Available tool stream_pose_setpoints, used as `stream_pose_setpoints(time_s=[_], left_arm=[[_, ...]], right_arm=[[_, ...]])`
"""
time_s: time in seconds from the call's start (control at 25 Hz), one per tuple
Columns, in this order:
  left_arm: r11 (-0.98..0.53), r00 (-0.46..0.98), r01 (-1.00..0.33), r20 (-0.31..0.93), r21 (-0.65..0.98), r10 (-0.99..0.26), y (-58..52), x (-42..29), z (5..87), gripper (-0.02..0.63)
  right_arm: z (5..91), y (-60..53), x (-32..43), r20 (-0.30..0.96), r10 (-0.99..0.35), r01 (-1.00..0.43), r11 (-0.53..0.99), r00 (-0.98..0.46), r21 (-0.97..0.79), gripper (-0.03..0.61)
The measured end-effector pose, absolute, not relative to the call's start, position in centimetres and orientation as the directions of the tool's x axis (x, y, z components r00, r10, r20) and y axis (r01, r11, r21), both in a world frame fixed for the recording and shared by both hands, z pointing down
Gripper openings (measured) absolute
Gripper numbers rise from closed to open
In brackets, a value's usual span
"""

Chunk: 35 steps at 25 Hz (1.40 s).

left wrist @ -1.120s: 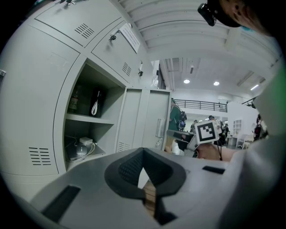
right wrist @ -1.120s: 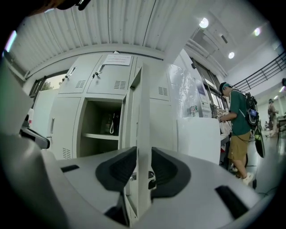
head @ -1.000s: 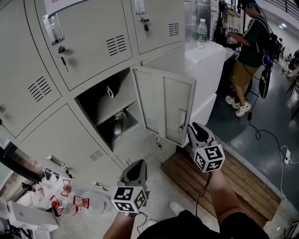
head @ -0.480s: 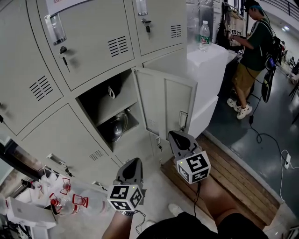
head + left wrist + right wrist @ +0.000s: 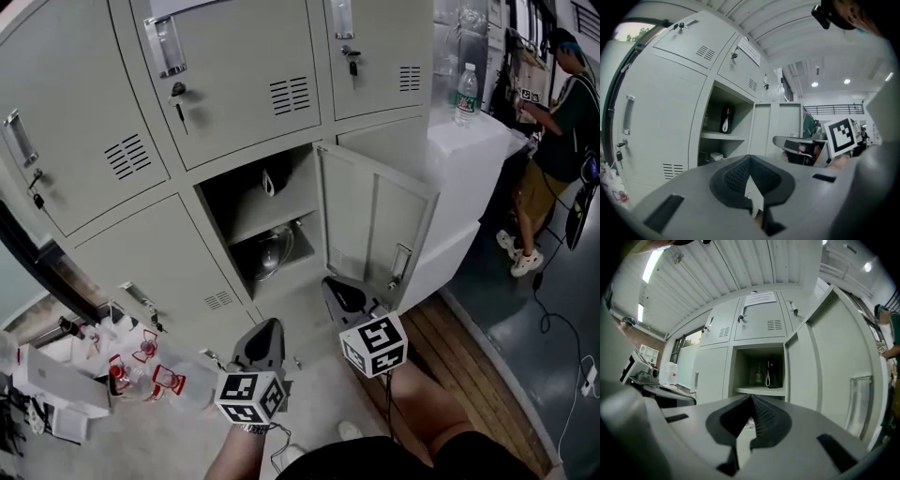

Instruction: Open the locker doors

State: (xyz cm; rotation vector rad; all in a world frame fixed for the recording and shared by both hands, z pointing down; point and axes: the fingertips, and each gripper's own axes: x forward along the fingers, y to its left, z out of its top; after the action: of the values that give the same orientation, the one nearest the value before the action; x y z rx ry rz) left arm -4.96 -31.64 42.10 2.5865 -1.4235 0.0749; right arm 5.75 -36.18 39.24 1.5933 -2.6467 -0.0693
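**Head view:** the locker bank (image 5: 234, 84) is grey. One middle-row open door (image 5: 375, 225) is swung out, hinged at the right side of its compartment (image 5: 217, 199). The other doors I can see are closed, with keys in the locks.
- A shelf (image 5: 251, 223) splits the compartment in two.
- Above the shelf, a dark item with a white loop (image 5: 268, 181) sits near the back edge.
- Below the shelf, a shiny metal bowl (image 5: 272, 253) lies tilted.
- The left gripper (image 5: 265, 328) and right gripper (image 5: 336, 286) are low in front of the bank, touching nothing. The right one is just under the open door's bottom edge.
- A water bottle (image 5: 462, 94) stands upright on the white worktop (image 5: 473, 141) right of the bank.
- A person (image 5: 562, 112) stands beyond the worktop.
- Red-labelled bottles (image 5: 141, 361) are clustered at lower left. I can't tell what carries them.

**Left gripper view:** the fingers (image 5: 733, 176) are clenched, tips meeting, with nothing between them.
- The compartment (image 5: 712, 105) is ahead and the looped item (image 5: 725, 121) stands on the shelf (image 5: 715, 136).
- Something small and white (image 5: 715, 156) lies below the shelf; I can't identify it.
- The open door (image 5: 780, 122) is to the right, and the right gripper (image 5: 797, 145) is in front of it.

**Right gripper view:** the fingers (image 5: 766, 418) are clenched and empty.
- It looks straight into the compartment (image 5: 740, 366).
- The looped item (image 5: 770, 372) is on the shelf (image 5: 759, 390), with a dim bottle shape (image 5: 759, 374) just beside it.
- The open door (image 5: 825, 357) fills the right side, well apart from the fingers.
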Motion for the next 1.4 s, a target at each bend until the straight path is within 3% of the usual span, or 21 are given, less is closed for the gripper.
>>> stream_pose_setpoints(time_s=[0.64,1.4], left_arm=[[-0.211,0.232,-0.965,0.133,0.154,-0.963,-27.2,-10.0,42.9,-0.003],[-0.341,0.366,-0.926,0.162,0.162,-0.916,-17.6,-12.2,44.4,-0.003]], right_arm=[[41.2,-34.8,-1.9,0.058,-0.671,-0.671,0.741,-0.739,0.033,0.0],[44.1,-23.2,-2.5,0.117,-0.778,-0.785,0.619,-0.617,-0.02,0.0]])
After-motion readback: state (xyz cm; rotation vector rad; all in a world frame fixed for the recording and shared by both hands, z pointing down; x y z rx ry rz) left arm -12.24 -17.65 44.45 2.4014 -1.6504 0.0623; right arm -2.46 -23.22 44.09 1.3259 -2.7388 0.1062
